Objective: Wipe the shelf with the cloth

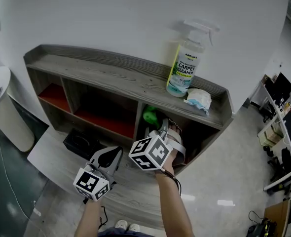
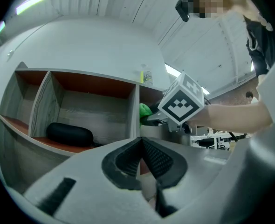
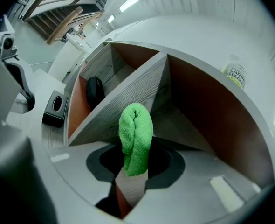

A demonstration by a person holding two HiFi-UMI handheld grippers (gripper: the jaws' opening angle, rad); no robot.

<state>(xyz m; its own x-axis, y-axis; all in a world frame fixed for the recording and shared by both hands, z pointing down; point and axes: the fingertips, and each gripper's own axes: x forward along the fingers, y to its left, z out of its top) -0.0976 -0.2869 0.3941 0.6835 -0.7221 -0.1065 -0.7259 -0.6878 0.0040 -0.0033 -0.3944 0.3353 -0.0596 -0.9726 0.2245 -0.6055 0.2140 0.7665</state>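
Observation:
The grey wooden shelf unit [image 1: 121,78] has red inner boards and open compartments. A folded green cloth [image 3: 135,135] sticks up between the jaws of my right gripper [image 3: 134,166], which is shut on it. In the head view that right gripper [image 1: 161,128] reaches into the right compartment, where the green cloth [image 1: 151,115] shows at the opening. My left gripper [image 1: 111,158] hangs lower and to the left, in front of the unit. Its jaws meet with nothing between them, as the left gripper view [image 2: 142,160] shows. From there the green cloth [image 2: 145,110] is beside the divider.
A carpet cleaner spray bottle [image 1: 186,65] and a crumpled white wipe [image 1: 199,100] stand on the unit's top at the right. A black object [image 2: 70,134] lies on a red board in the middle compartment. A white bin [image 1: 5,107] stands at the left.

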